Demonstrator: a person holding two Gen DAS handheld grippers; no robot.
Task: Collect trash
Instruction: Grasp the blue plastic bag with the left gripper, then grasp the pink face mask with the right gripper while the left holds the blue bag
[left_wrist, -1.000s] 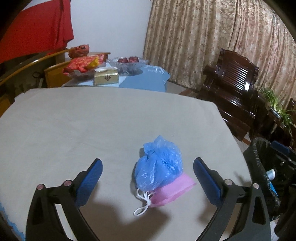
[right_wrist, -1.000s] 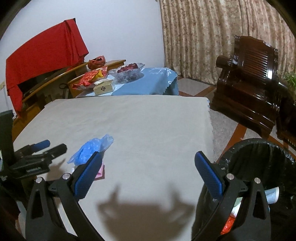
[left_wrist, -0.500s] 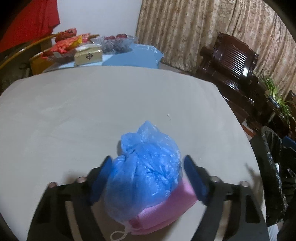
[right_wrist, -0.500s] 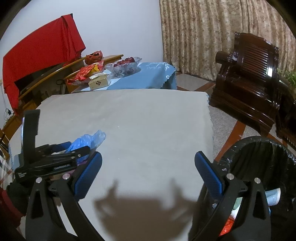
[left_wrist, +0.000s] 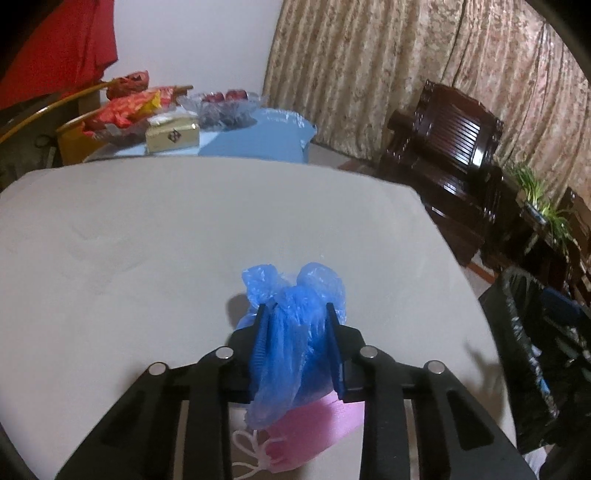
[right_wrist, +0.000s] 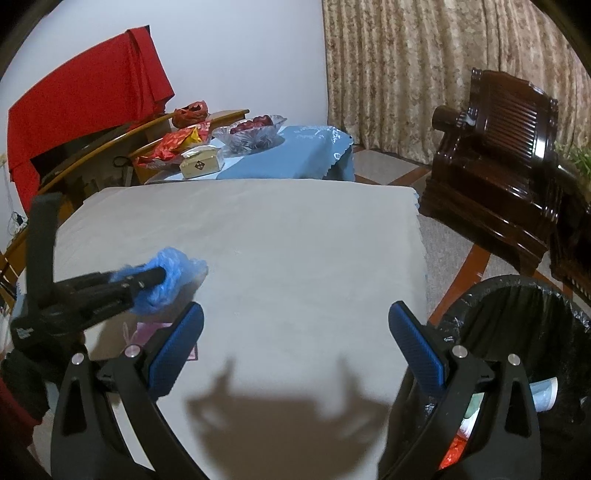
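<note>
My left gripper (left_wrist: 295, 314) is shut on a crumpled blue plastic bag (left_wrist: 299, 332), squeezing it between its blue pads above the grey table (left_wrist: 147, 236). A pink face mask (left_wrist: 314, 432) with white ear loops lies under the bag. From the right wrist view the left gripper (right_wrist: 159, 275) shows at the left, holding the blue bag (right_wrist: 173, 273), with the pink mask (right_wrist: 147, 328) below. My right gripper (right_wrist: 295, 325) is open and empty over the table's near right side.
A black-lined trash bin (right_wrist: 517, 354) with some trash inside stands right of the table, also in the left wrist view (left_wrist: 535, 369). A blue-clothed side table (right_wrist: 280, 155) with snacks and a fruit bowl stands behind. A dark wooden armchair (right_wrist: 495, 147) stands right.
My left gripper moved forward around the blue bag and closed on it; the bag is now squeezed narrow. My right gripper stayed open, almost still.
</note>
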